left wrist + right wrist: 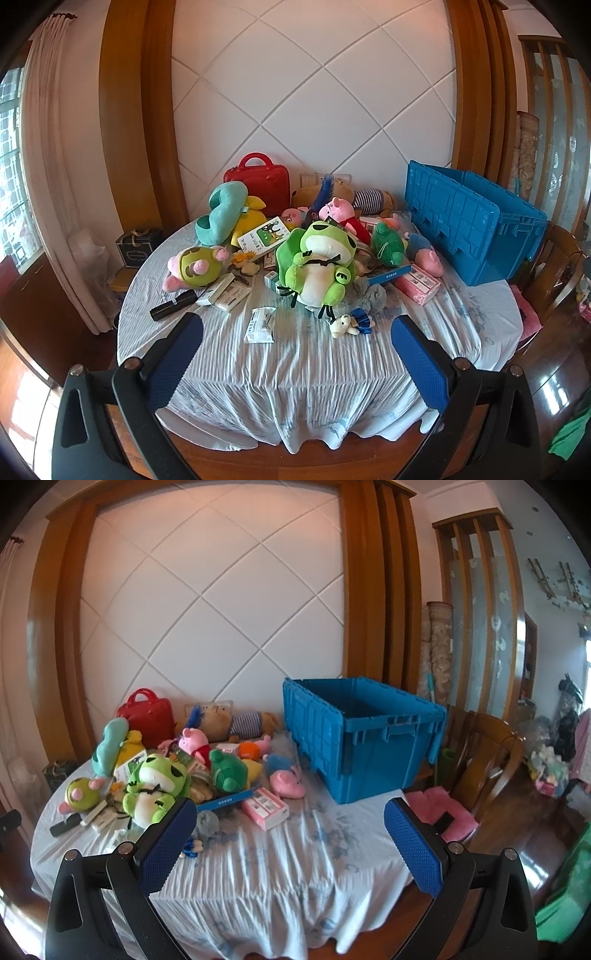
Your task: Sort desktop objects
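- Left gripper (296, 360): jaws standing spread wide, holding nothing, hovering above the worktop (314, 369).
- Right gripper (290, 843): jaws gaping wide, touching nothing, facing the blue crate (369, 746).

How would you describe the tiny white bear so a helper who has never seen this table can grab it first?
Start at the big blue crate on the table's right side, then go left to the large green frog plush. Just in front of the frog, alone on the tablecloth, lies the small white bear, the smallest toy, with a dark blue bow beside it.

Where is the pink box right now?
In both views the pink box lies on the tablecloth, between the blue crate and the frog plush.
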A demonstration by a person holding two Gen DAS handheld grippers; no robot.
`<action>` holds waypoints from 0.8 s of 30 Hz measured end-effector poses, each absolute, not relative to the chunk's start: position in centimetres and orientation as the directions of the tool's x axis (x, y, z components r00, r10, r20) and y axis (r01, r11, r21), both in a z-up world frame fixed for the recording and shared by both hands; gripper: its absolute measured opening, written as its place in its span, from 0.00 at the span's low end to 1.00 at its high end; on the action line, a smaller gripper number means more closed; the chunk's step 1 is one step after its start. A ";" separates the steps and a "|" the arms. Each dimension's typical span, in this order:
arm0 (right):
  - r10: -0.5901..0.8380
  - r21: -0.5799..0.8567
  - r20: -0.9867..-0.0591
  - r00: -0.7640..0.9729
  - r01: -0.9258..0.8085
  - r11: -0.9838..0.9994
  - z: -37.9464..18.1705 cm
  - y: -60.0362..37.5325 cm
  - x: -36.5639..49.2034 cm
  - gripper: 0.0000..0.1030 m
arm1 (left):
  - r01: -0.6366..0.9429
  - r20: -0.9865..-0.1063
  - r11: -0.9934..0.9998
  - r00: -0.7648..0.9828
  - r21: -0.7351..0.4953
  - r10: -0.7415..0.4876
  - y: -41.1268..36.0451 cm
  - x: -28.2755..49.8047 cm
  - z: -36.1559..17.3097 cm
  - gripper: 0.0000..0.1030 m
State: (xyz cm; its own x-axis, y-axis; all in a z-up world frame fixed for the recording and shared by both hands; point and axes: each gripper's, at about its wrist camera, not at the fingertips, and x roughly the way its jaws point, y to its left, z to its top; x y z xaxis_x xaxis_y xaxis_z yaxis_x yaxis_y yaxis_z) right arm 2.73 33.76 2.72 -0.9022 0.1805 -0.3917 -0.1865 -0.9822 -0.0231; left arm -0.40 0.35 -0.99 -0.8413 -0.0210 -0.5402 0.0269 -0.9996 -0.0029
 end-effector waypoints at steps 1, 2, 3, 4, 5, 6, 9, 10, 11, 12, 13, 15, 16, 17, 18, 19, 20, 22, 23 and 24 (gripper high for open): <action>0.179 -0.023 -0.393 -0.902 -0.184 -0.983 2.7 33.9 2.5 1.00 | 0.029 -0.542 -1.000 -0.840 -0.002 -0.024 0.6 -0.5 -1.0 1.00; 0.176 -0.023 -0.394 -0.902 -0.182 -0.983 2.6 34.1 2.3 1.00 | 0.031 -0.543 -1.000 -0.839 -0.001 -0.026 0.8 -0.6 -1.1 1.00; 0.174 -0.022 -0.394 -0.903 -0.180 -0.983 2.6 34.3 2.1 1.00 | 0.032 -0.544 -0.999 -0.838 0.001 -0.028 1.0 -0.7 -1.1 1.00; 0.171 -0.022 -0.395 -0.903 -0.176 -0.984 2.6 34.5 1.8 1.00 | 0.034 -0.546 -0.999 -0.837 0.004 -0.030 1.2 -0.8 -1.1 1.00; 0.165 -0.023 -0.397 -0.903 -0.169 -0.985 2.5 34.7 1.6 1.00 | 0.035 -0.549 -0.999 -0.835 0.007 -0.033 1.5 -1.0 -1.2 1.00; 0.158 -0.024 -0.399 -0.903 -0.162 -0.986 2.4 34.9 1.3 1.00 | 0.037 -0.550 -0.999 -0.834 0.009 -0.036 1.6 -1.2 -1.3 1.00; 0.136 -0.026 -0.404 -0.904 -0.137 -0.990 2.1 35.2 0.5 1.00 | 0.045 -0.556 -0.999 -0.830 0.009 -0.043 2.1 -1.8 -1.5 1.00; 0.129 -0.027 -0.406 -0.905 -0.129 -0.991 1.9 35.4 0.2 1.00 | 0.045 -0.560 -0.999 -0.827 0.006 -0.041 2.2 -2.0 -1.6 1.00; 0.121 -0.027 -0.408 -0.905 -0.120 -0.992 1.8 35.6 0.0 1.00 | 0.046 -0.564 -0.999 -0.825 0.002 -0.039 2.3 -2.3 -1.7 1.00; 0.111 -0.026 -0.411 -0.905 -0.110 -0.994 1.7 35.8 -0.4 1.00 | 0.048 -0.568 -0.999 -0.822 0.000 -0.039 2.4 -2.5 -1.8 1.00; 0.099 -0.024 -0.415 -0.904 -0.098 -0.995 1.5 36.0 -0.9 1.00 | 0.054 -0.573 -0.999 -0.819 -0.001 -0.044 2.4 -2.7 -1.9 1.00; 0.068 -0.024 -0.423 -0.903 -0.064 -0.998 1.0 36.0 -2.0 1.00 | 0.088 -0.576 -0.996 -0.814 0.007 -0.076 2.1 -3.1 -2.3 1.00; 0.050 -0.026 -0.427 -0.903 -0.044 -0.999 0.7 35.9 -2.7 1.00 | 0.105 -0.580 -0.994 -0.810 0.015 -0.094 1.8 -3.5 -2.6 1.00; 0.032 -0.025 -0.431 -0.902 -0.023 -0.999 0.3 35.7 -3.4 1.00 | 0.121 -0.583 -0.992 -0.805 0.021 -0.111 1.5 -3.8 -2.9 1.00; 0.014 -0.020 -0.441 -0.897 -0.006 -1.000 -0.1 35.5 -4.3 1.00 | 0.132 -0.590 -0.991 -0.798 0.023 -0.120 1.1 -4.4 -3.2 1.00; -0.003 -0.013 -0.452 -0.892 0.010 -1.000 -0.6 35.2 -5.2 1.00 | 0.142 -0.598 -0.990 -0.791 0.025 -0.129 0.8 -4.9 -3.5 1.00; -0.019 -0.001 -0.466 -0.885 0.022 -1.000 -1.0 35.0 -6.2 1.00 | 0.152 -0.604 -0.988 -0.785 0.026 -0.137 0.4 -5.4 -3.8 1.00; -0.054 0.018 -0.485 -0.873 0.052 -0.998 -1.9 34.3 -8.1 1.00 | 0.168 -0.609 -0.985 -0.779 0.024 -0.148 -0.5 -7.0 -4.5 1.00; -0.070 0.026 -0.493 -0.867 0.065 -0.998 -2.3 33.9 -9.1 1.00 | 0.175 -0.612 -0.984 -0.776 0.023 -0.152 -0.9 -7.8 -4.8 1.00; -0.074 0.025 -0.498 -0.864 0.071 -0.997 -2.7 33.5 -10.1 1.00 | 0.175 -0.614 -0.984 -0.775 0.019 -0.149 -1.2 -8.6 -5.2 1.00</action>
State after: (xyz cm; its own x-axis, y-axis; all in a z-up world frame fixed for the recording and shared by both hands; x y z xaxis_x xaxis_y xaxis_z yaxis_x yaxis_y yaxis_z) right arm -10.09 33.46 -2.68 -0.8642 -0.0739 -0.4977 0.0712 -0.9972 0.0246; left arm -8.60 -1.20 -5.16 -0.7749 -0.1493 -0.6143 0.1746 -0.9845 0.0191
